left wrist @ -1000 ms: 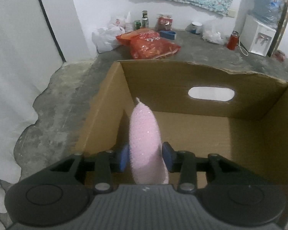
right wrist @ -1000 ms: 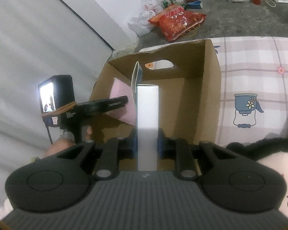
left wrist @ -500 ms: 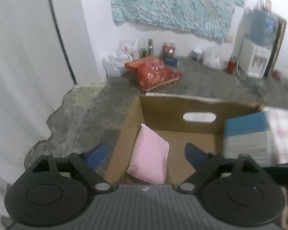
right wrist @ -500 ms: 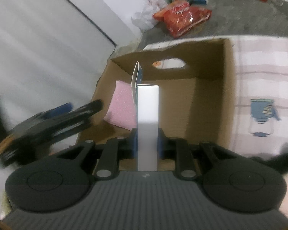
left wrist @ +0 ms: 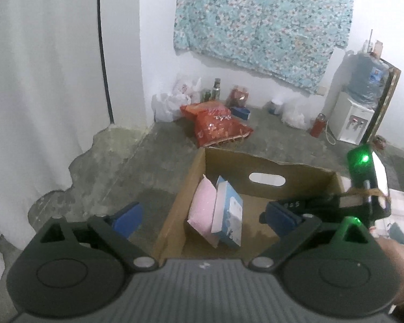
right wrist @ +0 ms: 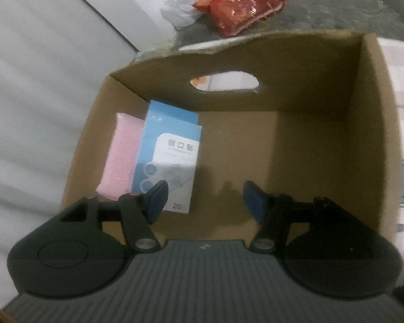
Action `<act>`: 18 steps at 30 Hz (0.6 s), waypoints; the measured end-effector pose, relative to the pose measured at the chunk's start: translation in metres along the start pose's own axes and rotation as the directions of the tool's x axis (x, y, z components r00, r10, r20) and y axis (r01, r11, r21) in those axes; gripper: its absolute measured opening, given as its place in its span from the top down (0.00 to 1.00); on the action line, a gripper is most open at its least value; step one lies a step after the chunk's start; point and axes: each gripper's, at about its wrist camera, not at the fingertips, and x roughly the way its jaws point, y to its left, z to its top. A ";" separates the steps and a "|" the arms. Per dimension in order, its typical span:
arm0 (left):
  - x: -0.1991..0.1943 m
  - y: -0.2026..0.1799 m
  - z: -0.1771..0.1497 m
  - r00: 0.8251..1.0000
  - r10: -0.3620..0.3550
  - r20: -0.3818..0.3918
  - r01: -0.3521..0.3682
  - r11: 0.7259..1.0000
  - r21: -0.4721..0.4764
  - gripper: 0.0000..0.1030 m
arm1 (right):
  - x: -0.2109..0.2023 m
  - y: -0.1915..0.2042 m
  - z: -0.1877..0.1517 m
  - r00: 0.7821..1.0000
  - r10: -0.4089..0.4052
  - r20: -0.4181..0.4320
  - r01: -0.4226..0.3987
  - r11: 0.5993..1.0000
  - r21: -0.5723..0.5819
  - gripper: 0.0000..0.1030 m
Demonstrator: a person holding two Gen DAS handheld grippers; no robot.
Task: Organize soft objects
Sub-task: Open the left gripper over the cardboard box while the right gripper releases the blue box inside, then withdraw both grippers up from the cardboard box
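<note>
Left wrist view: the left gripper (left wrist: pixel 203 216) is seen above the near left corner of an open brown cardboard box (left wrist: pixel 291 173) with an oval handle hole in its far wall. Its jaws have just been opening and are spread wide, with nothing between them. Inside the box, against the left wall, a pink spongy pad (left wrist: pixel 202 212) is propped on edge, and a light blue and white printed carton (left wrist: pixel 229 215) is leaned against its right side, the two touching. At the right edge of this view the right gripper (left wrist: pixel 288 216) is reached into the box, with a green light lit on the device it carries and part of a hand (left wrist: pixel 401 266) behind it.

In the right wrist view the right gripper (right wrist: pixel 204 197) is pointed down into the box (right wrist: pixel 374 123); its jaws have just been opening and are parted, with nothing gripped. The carton (right wrist: pixel 169 158) is seen just beyond the left blue fingertip (right wrist: pixel 156 196), overlapping the pink pad (right wrist: pixel 121 156). The rest of the box floor is bare cardboard.

Beyond the box, a red printed plastic bag (left wrist: pixel 220 126) and white plastic bags (left wrist: pixel 169 102) are seen on the grey concrete floor (left wrist: pixel 137 167).
</note>
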 end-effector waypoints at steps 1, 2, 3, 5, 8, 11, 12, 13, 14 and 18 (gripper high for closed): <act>-0.002 -0.002 -0.001 1.000 0.001 0.010 -0.001 1.000 0.007 0.04 | -0.006 0.001 0.001 1.000 -0.002 0.012 0.002 1.000 -0.008 0.40; -0.004 -0.002 -0.001 1.000 0.002 0.015 -0.003 1.000 0.012 0.04 | -0.012 0.002 0.004 1.000 -0.002 0.027 0.002 1.000 -0.017 0.40; -0.005 -0.004 -0.001 1.000 0.004 0.021 -0.005 1.000 0.019 0.04 | -0.018 0.001 0.007 0.999 0.001 0.043 0.000 1.000 -0.023 0.40; -0.010 -0.008 -0.002 0.999 0.001 0.034 -0.002 1.000 0.031 0.04 | -0.031 0.002 0.010 0.998 0.018 0.065 -0.016 1.000 -0.027 0.41; -0.015 -0.011 -0.003 0.999 0.001 0.051 -0.003 0.999 0.038 0.04 | -0.046 0.005 0.014 0.996 0.044 0.081 -0.041 0.998 -0.041 0.44; -0.024 -0.010 -0.005 0.997 0.024 0.080 -0.026 1.000 0.013 0.04 | -0.048 0.019 0.016 0.995 0.064 0.081 -0.058 0.995 -0.079 0.47; -0.027 -0.008 -0.005 0.996 0.036 0.087 -0.036 0.999 -0.001 0.04 | -0.046 0.025 0.017 0.995 0.064 0.080 -0.057 0.994 -0.093 0.47; -0.031 -0.005 -0.005 0.995 0.044 0.092 -0.043 0.999 -0.012 0.04 | -0.040 0.031 0.018 0.995 0.059 0.076 -0.051 0.993 -0.108 0.47; -0.034 -0.002 -0.006 0.994 0.055 0.094 -0.053 0.998 -0.028 0.04 | -0.031 0.038 0.018 0.996 0.052 0.068 -0.044 0.991 -0.122 0.47; -0.047 0.017 -0.010 0.991 0.087 0.104 -0.077 0.993 -0.093 0.04 | 0.010 0.057 0.020 0.999 0.039 0.032 -0.033 0.986 -0.165 0.45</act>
